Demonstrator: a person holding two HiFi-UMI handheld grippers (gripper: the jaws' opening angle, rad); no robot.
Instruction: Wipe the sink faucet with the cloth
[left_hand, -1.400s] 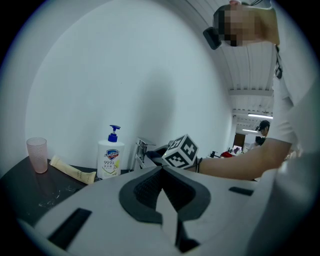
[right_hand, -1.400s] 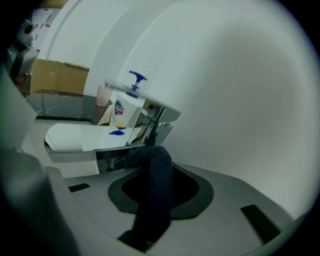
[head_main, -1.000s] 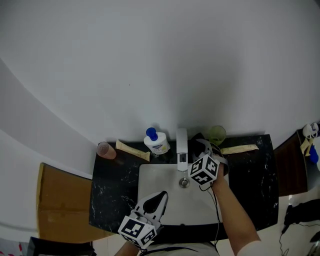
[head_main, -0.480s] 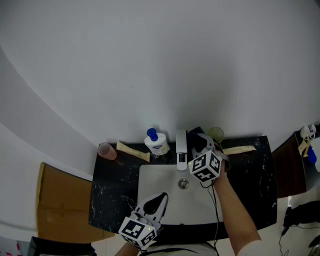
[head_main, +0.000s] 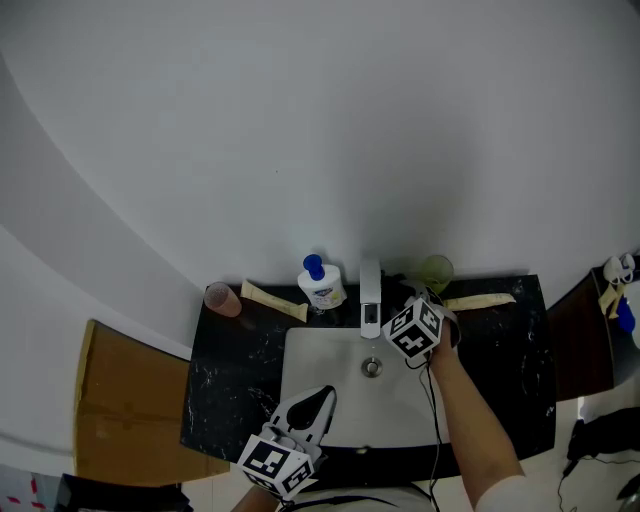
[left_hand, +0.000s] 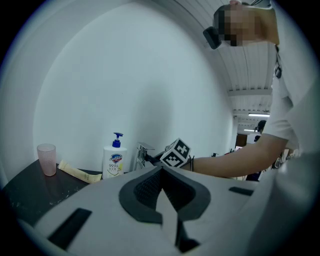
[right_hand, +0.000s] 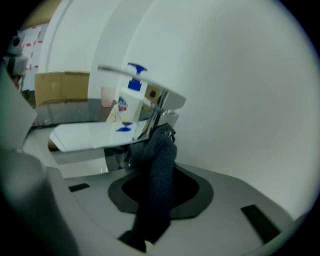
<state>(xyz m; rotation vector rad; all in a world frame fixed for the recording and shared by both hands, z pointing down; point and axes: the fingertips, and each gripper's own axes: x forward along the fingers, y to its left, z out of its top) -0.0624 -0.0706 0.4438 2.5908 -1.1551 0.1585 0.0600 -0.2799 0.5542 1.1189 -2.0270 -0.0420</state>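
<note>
washroom: white sink (head_main: 330, 400) in black marble counter (head_main: 235, 370), faucet (head_main: 370, 300), soap pump bottle (head_main: 321, 285), pink cup (head_main: 221, 298).

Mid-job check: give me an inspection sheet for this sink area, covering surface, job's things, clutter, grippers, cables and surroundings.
Surface: black marbled counter around a white sink.
Job's things: faucet at the sink's back; dark cloth reaches up to its body.
Clutter: soap bottle, pink cup, green cup, one pale packet, another pale packet, all along the back edge.
Grippers: right gripper shut on the dark cloth beside the faucet; left gripper shut, empty, at the sink's front.
Cables: thin cable along the right forearm.
Surroundings: white wall; cardboard box left of the counter.
</note>
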